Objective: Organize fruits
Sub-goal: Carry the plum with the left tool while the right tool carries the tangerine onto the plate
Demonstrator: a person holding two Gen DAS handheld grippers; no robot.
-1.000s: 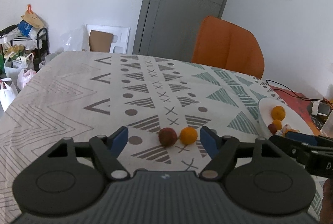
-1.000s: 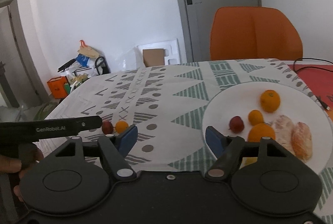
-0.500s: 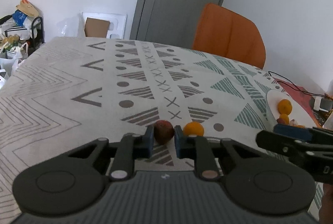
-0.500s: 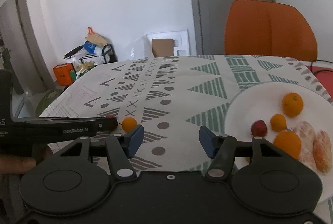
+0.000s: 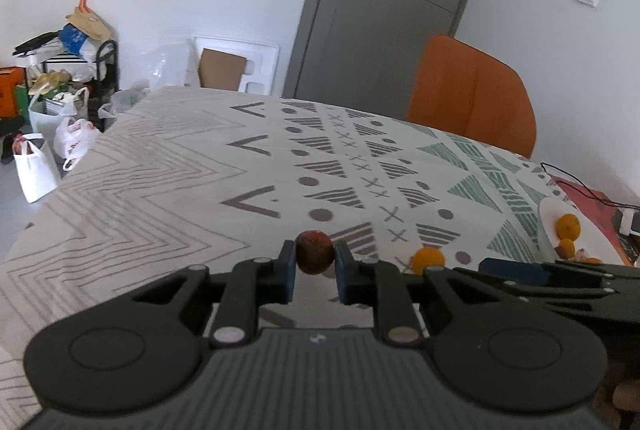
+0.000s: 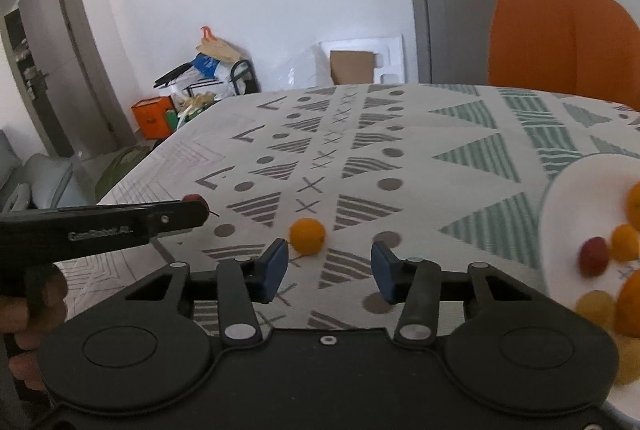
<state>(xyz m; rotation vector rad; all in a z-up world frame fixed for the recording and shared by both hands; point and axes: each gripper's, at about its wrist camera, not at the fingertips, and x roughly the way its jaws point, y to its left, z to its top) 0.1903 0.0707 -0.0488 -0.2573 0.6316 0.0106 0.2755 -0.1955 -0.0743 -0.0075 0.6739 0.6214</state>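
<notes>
My left gripper [image 5: 314,266] is shut on a small dark red fruit [image 5: 314,257] and holds it a little above the patterned tablecloth; the fruit's top also shows in the right wrist view [image 6: 194,198] behind the left gripper. A small orange [image 5: 428,259] lies on the cloth to its right. In the right wrist view this orange [image 6: 307,235] sits just ahead of my open, empty right gripper [image 6: 329,268], nearer its left finger. A white plate [image 6: 560,214] at the right holds several oranges and a red fruit [image 6: 593,256].
An orange chair [image 5: 472,98] stands at the table's far side. A red mat with cables [image 5: 588,196] lies at the right edge behind the plate [image 5: 549,214]. Bags and a cluttered rack [image 5: 60,86] stand on the floor to the left.
My left gripper closed on the red fruit and lifted it off the cloth. My right gripper moved left from the plate toward the loose orange.
</notes>
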